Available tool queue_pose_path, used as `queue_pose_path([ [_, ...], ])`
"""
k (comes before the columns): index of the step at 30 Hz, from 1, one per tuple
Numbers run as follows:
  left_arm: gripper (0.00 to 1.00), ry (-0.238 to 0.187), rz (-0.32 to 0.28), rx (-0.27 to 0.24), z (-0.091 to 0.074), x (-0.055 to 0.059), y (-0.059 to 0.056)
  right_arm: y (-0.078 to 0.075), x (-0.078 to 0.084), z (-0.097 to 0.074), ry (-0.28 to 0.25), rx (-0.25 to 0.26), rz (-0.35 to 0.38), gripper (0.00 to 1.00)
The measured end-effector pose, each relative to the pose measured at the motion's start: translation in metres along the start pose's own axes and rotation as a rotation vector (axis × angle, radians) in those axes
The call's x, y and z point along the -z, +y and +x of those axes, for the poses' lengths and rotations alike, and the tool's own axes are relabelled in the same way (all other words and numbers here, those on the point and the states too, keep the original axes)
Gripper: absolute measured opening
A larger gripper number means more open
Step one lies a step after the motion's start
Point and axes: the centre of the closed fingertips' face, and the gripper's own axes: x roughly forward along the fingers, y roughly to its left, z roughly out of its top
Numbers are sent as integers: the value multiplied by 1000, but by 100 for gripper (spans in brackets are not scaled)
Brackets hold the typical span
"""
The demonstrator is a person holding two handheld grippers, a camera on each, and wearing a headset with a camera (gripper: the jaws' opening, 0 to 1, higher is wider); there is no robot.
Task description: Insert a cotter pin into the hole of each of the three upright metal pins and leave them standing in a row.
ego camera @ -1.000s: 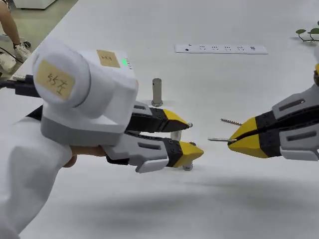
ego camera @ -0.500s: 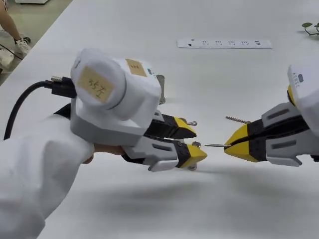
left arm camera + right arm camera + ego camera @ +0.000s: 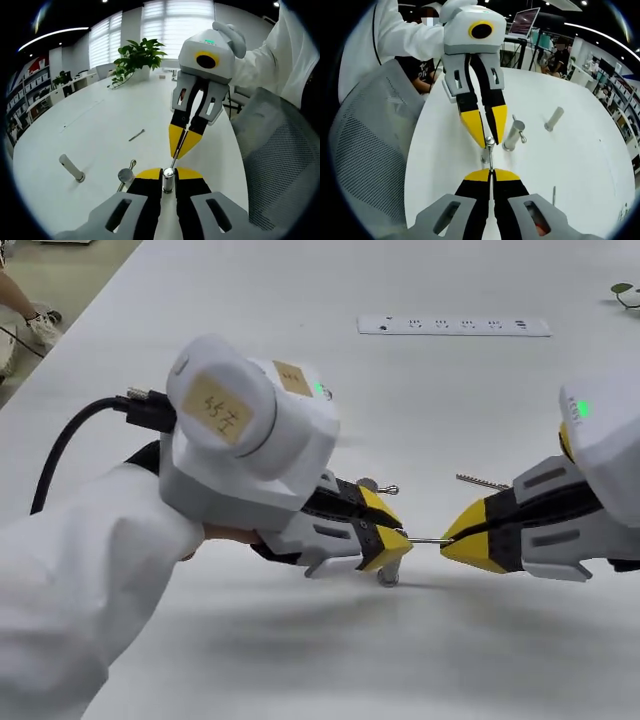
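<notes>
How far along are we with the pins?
Done: one metal pin carries its inserted cotter pin. In hand: the left gripper clamps the second pin; the right gripper points the held cotter pin at it. Left: third pin bare, spare cotter pin on the table.

white sleeve (image 3: 70,580) | black cable (image 3: 62,445) | left claw (image 3: 397,530), right claw (image 3: 447,540): yellow tips

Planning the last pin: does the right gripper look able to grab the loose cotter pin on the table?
Not yet, probably: the loose cotter pin lies unobstructed nearby, but the right gripper is shut on a second cotter pin.
</notes>
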Motion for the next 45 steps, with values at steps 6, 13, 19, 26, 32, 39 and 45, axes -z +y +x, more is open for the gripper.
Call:
queue_pose_path([
  [6,6,-2,0,2,0,0,0,0,-2,7,-15,-7,2,0],
  [13,6,1,-2,7,1,0,-1,2,-9,18,-49,-25,-9,0],
  [19,6,10,5,7,0,1,1,-1,-12,21,-54,-35,-60,0],
  [26,6,14,-24,14,1,1,-1,3,-13,20,-58,-44,-60,0],
  [32,6,13,-1,9,1,1,0,7,-13,19,-55,-46,-58,6],
  [39,25,-18,30,-5,-5,-2,-2,7,-10,18,-54,-42,-40,15],
  [45,36,-48,-6,-21,-13,-1,-9,5,-15,15,-81,-34,-7,15],
])
